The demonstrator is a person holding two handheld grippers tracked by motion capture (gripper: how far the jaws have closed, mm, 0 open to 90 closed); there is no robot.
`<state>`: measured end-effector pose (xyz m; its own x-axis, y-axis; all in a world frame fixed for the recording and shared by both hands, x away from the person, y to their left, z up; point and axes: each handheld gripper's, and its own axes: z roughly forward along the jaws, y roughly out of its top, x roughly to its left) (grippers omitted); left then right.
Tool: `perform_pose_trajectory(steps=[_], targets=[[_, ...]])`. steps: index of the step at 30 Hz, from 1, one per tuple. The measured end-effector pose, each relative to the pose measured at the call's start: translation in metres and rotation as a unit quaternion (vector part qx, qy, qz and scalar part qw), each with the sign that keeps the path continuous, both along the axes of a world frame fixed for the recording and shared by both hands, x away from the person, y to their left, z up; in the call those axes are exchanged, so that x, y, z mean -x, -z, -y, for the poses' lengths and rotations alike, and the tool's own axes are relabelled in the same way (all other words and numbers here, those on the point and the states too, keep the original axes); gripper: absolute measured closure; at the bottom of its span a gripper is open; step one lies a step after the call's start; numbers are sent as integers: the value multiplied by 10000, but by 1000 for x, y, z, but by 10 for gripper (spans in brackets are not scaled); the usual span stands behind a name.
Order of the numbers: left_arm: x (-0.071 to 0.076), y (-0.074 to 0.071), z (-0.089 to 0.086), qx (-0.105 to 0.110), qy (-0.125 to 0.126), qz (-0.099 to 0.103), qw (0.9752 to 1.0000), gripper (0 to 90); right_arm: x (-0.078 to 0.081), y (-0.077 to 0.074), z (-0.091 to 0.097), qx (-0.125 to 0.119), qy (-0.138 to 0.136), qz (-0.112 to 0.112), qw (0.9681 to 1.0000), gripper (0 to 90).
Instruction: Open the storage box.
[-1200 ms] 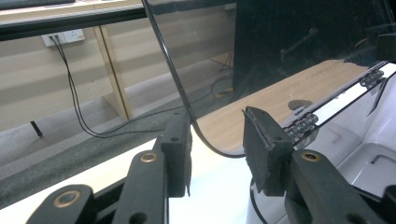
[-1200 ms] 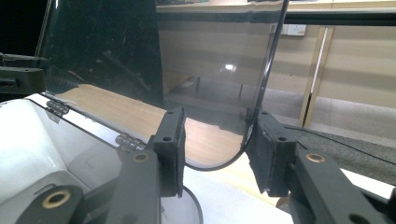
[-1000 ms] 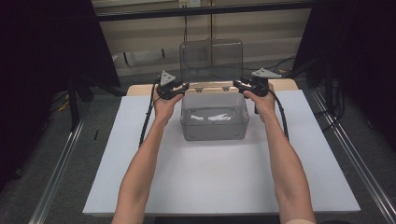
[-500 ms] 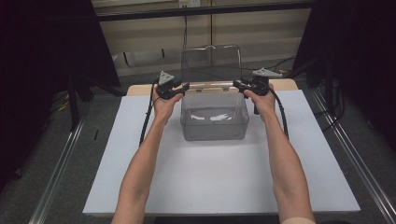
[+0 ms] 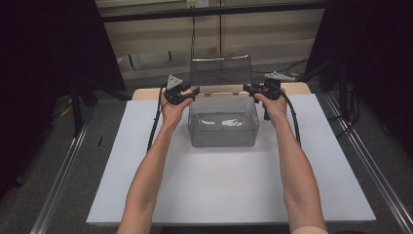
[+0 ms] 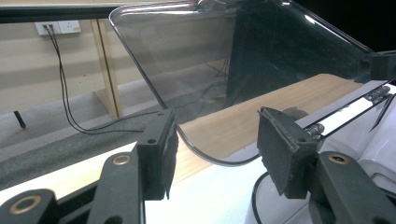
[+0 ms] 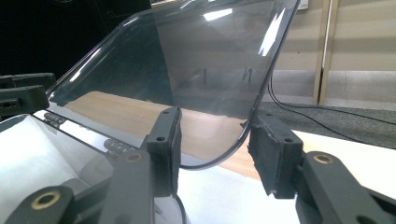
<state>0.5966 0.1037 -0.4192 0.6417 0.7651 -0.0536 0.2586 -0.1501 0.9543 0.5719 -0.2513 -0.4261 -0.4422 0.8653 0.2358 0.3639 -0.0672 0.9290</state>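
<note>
Two grippers at the far corners of a clear plastic box (image 5: 223, 127), one per side, lid (image 5: 220, 71) tilted up and back on its hinges. Left gripper (image 5: 186, 94) beside the box's far left corner, held in the left hand (image 5: 174, 108); jaws spread and just now opening wider, the lid's rounded lower corner (image 6: 205, 156) lying in the gap between the pads, close by the left pad (image 6: 161, 154) as seen in the left gripper view and apart from the right one; contact with the near pad not certain. Right gripper (image 5: 254, 89) beside the far right corner, in the right hand (image 5: 273, 105); jaws likewise parted, the lid's other corner (image 7: 219, 156) between them, its curved edge up against the right-hand pad (image 7: 273, 151) in the right gripper view, clear of the other pad. No squeeze from both sides on either corner. Box itself resting on the white tabletop (image 5: 229, 195), just nearer than the fingertips and between the two hands, hinges (image 7: 116, 147) just beyond the right gripper's inner finger. Something pale and crumpled inside the box, too dim to name.
</note>
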Motion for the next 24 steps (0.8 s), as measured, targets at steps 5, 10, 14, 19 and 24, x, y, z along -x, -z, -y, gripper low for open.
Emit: perform_pose_trajectory(steps=[5,10,14,19,24], targets=[[-1,1,0,70,5,-25,10000,477,0,0,0,-5,48,-39,10000,529],[0,2,1,-29,6,-22,10000,477,0,0,-2,143,176,3,9997,507],[-2,5,-1,94,-122,-171,9997,435,1,0,-7,504,232,129,9984,523],[-1,3,1,-63,-114,-45,9999,431,1,4,-4,330,323,129,9988,489],[-2,2,-2,-41,-122,-76,9999,351,2,4,-3,396,395,178,9983,409]])
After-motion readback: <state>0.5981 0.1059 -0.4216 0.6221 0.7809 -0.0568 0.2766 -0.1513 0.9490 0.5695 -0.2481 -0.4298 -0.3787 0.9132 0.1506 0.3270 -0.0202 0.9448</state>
